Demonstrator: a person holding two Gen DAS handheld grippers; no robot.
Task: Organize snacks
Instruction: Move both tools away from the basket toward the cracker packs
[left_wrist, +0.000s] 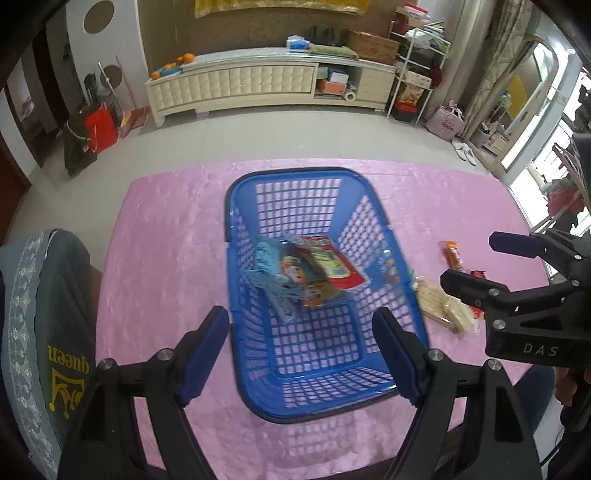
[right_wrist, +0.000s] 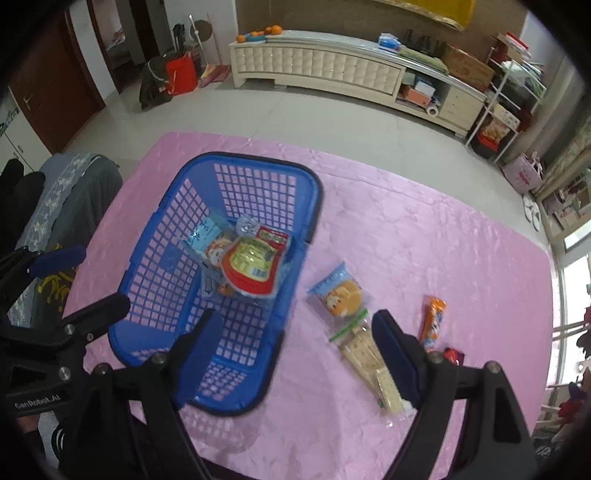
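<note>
Blue mesh basket (right_wrist: 221, 280) sits left on the pink desk (right_wrist: 424, 236), holding a red pouch (right_wrist: 255, 266). Right of it lie a bun packet (right_wrist: 341, 291), crackers (right_wrist: 369, 358) and an orange stick (right_wrist: 431, 325). Left gripper (left_wrist: 301, 354) and right gripper (right_wrist: 291, 354) both hang wide, empty.

Two packets (right_wrist: 243, 258) lie in the basket (right_wrist: 192, 173); crackers (right_wrist: 369, 354) right.

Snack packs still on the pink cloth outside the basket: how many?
4. A blue bun pack nearest the basket, a cracker pack in front of it, an orange stick pack farther right, and a small red pack partly hidden by the right gripper.
</note>
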